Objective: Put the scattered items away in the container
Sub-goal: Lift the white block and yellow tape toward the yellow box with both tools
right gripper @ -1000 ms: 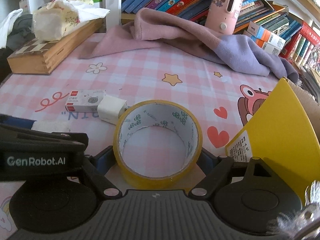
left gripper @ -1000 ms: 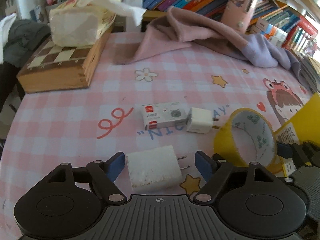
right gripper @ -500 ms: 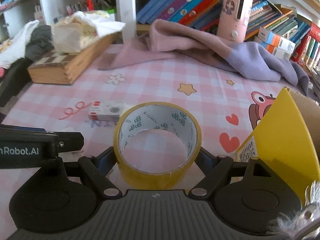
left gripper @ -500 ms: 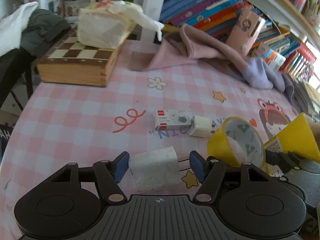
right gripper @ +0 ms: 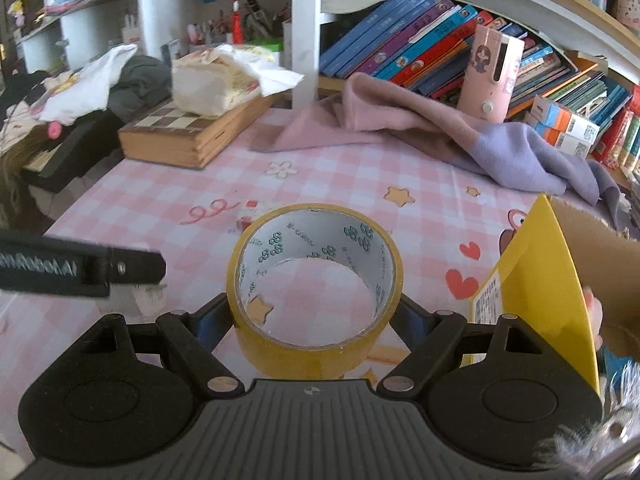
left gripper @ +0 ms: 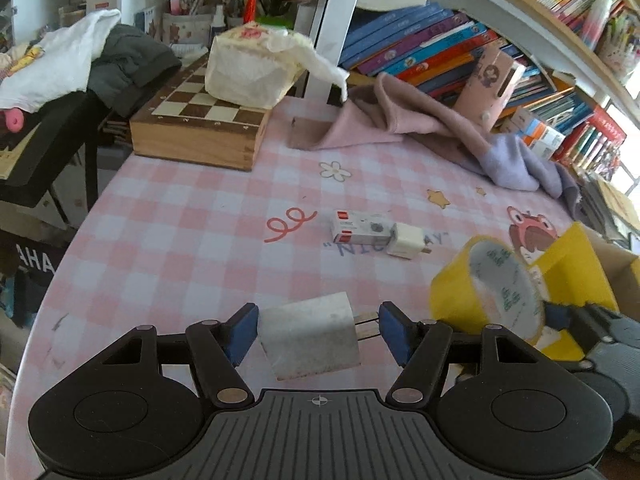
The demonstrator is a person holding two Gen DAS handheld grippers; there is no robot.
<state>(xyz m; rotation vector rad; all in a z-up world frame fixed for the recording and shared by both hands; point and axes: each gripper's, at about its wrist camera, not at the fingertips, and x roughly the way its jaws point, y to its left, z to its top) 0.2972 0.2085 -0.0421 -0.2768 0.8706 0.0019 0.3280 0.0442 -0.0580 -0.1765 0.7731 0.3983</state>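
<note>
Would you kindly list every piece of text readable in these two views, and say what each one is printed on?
"NIC...AY", partly covered: blue letters on the pink checked tablecloth.
"AHA": white letters on a dark object below the table edge.
"...nRobot.AI", blurred: left gripper's side.
Numerals along the chessboard edge: too small.
Small red-and-white box, tape roll core, yellow box label, book spines: unreadable.

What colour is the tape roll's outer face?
Yellow; the tape roll has a pale printed inner face. It shows best in the right wrist view.

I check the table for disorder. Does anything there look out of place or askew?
Yes. A pink cloth lies crumpled at the back edge of the table. A tissue pack sits askew on the chessboard box, one tissue hanging out.
</note>
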